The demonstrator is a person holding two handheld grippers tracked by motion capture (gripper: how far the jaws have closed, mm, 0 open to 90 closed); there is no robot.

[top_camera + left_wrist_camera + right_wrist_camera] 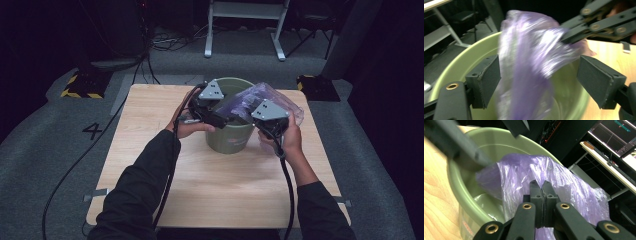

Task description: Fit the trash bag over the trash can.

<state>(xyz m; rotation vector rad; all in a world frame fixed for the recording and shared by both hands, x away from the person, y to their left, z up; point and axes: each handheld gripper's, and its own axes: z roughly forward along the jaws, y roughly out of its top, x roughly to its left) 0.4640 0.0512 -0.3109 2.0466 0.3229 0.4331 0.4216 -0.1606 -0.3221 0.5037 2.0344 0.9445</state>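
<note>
Crinkled translucent purple plastic bag (564,182) drapes over green bucket (229,137) rim, pinched in right tool (543,185); left tool (537,77) spread wide, bag between its jaws.

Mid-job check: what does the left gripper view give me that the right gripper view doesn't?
Left gripper view alone: the left tool open, jaws wide either side of the purple bag, and the right tool pinching the film from outside. Right gripper view alone: the right tool's jaws shut on the bag, desk with monitors behind. Both: bag draped over the green bucket.

Black gripper (543,192) arms, brass screws, dark sleeves (145,175).
</note>
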